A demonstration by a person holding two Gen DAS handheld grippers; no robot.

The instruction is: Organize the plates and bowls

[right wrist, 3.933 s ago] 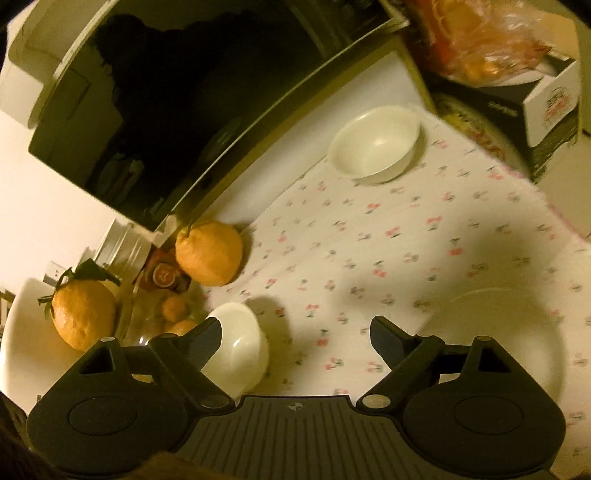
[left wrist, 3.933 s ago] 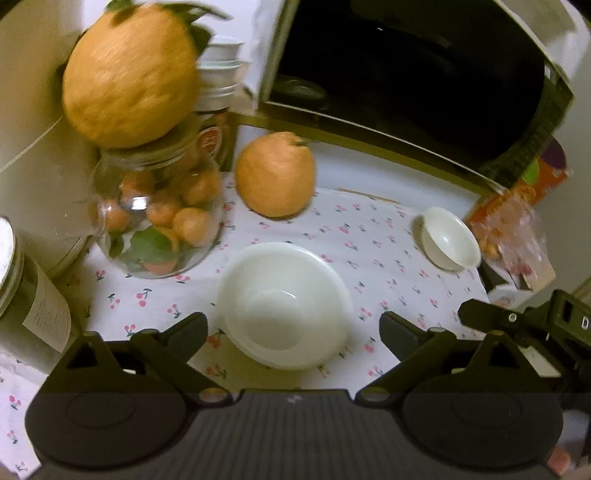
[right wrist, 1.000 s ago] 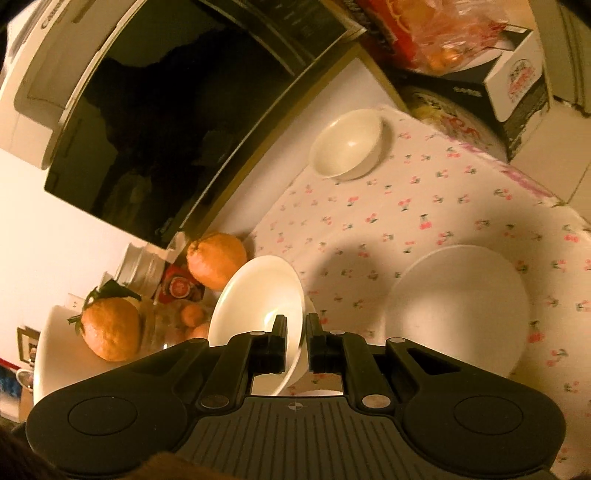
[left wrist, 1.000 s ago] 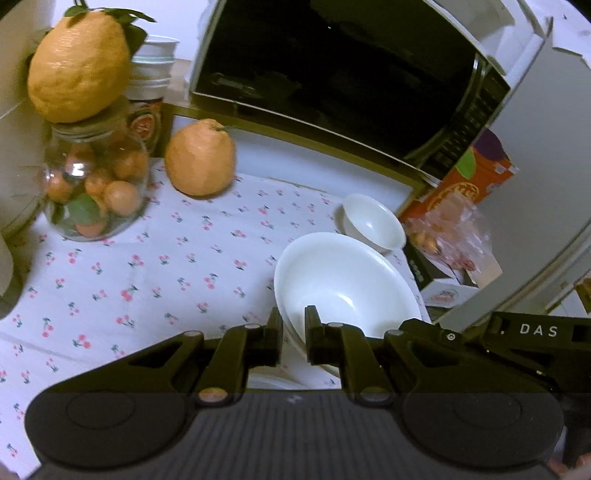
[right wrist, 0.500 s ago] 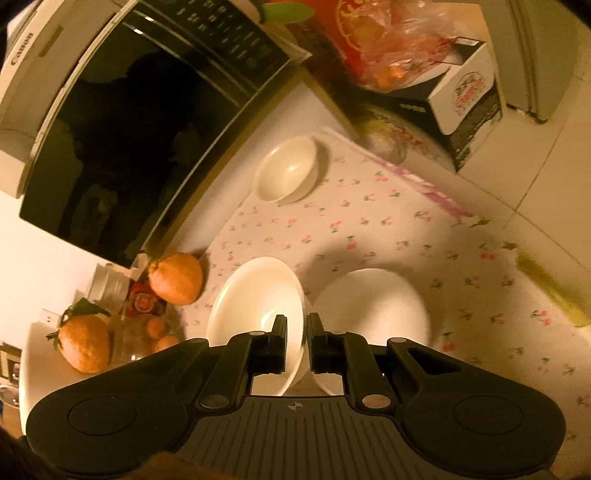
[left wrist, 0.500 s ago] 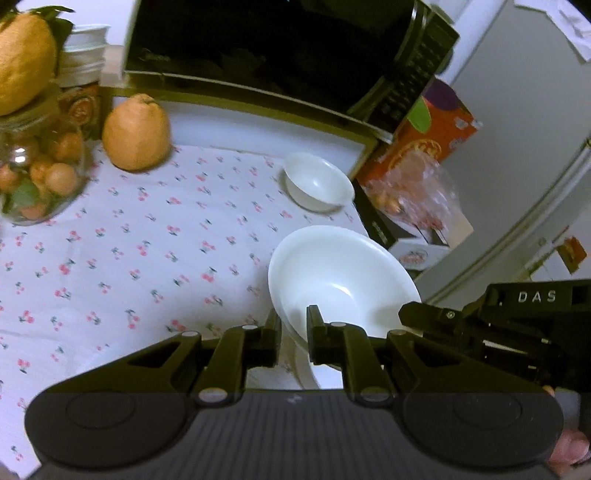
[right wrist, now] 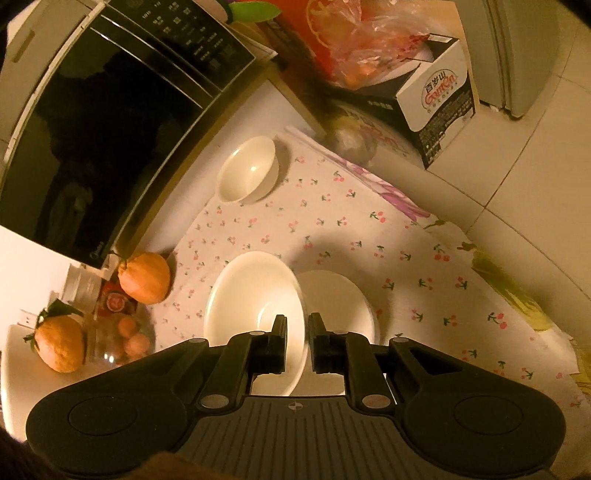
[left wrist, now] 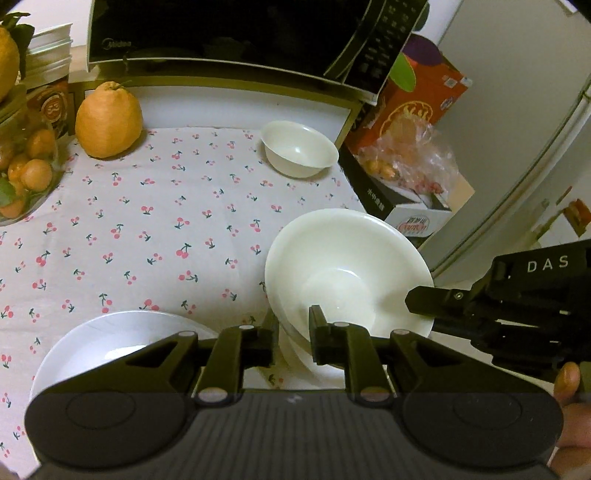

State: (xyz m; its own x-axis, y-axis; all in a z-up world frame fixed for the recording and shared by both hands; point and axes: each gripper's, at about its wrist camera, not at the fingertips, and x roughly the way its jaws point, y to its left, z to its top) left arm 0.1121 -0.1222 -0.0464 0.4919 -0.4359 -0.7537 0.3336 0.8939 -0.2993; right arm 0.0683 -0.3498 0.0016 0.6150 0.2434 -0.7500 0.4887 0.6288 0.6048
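A large white bowl [left wrist: 343, 266] [right wrist: 251, 295] hangs tilted above the cherry-print cloth, held from both sides. My left gripper [left wrist: 293, 321] has the bowl's near rim between its jaws, which are opening slightly while still touching it. On the opposite rim my right gripper [right wrist: 297, 325] is shut, and its fingers [left wrist: 436, 295] enter the left wrist view from the right. A white plate [left wrist: 103, 339] lies on the cloth at lower left, partly under my left gripper. In the right wrist view a white plate [right wrist: 340, 302] lies just right of the bowl. A small white bowl [left wrist: 301, 147] [right wrist: 247, 170] stands by the microwave.
A black microwave [left wrist: 221, 33] spans the back. A large orange [left wrist: 109, 120] and a glass jar of small oranges [left wrist: 22, 173] sit at the left. A box with bagged fruit [left wrist: 406, 166] stands off the table's right edge, with a white fridge door [left wrist: 517, 110] behind it.
Both grippers, open around the resting bowl earlier, have shut on its rim and carried it rightward across the cloth beside a plate. The gap between the left jaws looks slightly wider.
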